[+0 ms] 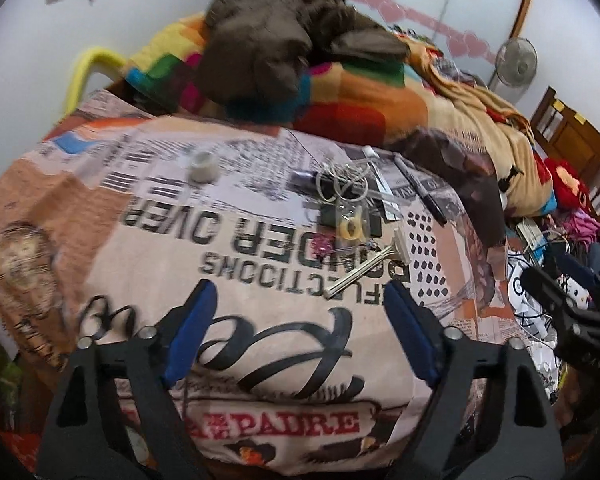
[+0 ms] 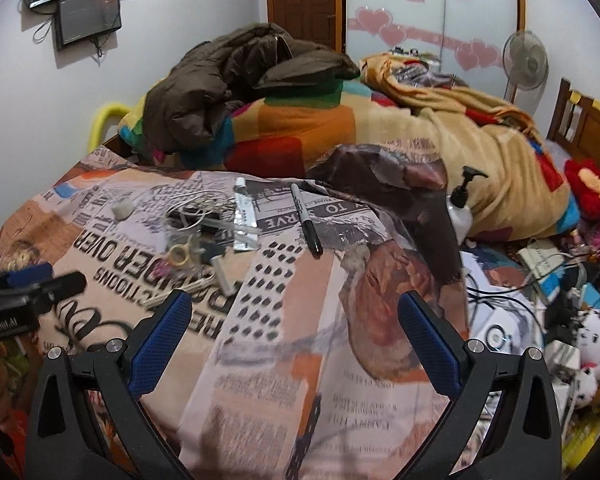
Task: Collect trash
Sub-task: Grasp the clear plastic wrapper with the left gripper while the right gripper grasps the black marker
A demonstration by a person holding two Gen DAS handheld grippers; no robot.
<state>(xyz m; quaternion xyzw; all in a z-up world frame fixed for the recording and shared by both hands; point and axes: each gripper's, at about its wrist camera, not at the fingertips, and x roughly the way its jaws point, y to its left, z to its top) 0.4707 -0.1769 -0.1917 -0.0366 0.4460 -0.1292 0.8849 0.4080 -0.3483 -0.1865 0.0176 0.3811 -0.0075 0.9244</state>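
Observation:
A small heap of odds and ends lies on the newsprint-patterned bedspread (image 1: 260,320): a tangled white cable (image 1: 342,184), a yellow tape roll (image 1: 352,227), a disposable razor (image 1: 364,266) and a black marker (image 1: 420,196). A white cap (image 1: 204,168) sits apart to the left. My left gripper (image 1: 300,285) hovers short of the razor, open, with only cloth between its blue pads. In the right wrist view the same razor (image 2: 224,276), tape roll (image 2: 179,255), marker (image 2: 306,220) and a silver tube (image 2: 244,216) lie ahead and left. My right gripper (image 2: 294,297) is open and holds nothing.
A brown jacket (image 2: 228,80) and colourful blankets (image 2: 440,120) are piled across the far bed. A pump bottle (image 2: 460,200) leans at the blanket's edge. Cables, boxes and plush toys (image 2: 596,336) crowd the right side. A standing fan (image 2: 524,60) and wooden headboard (image 2: 588,128) stand behind.

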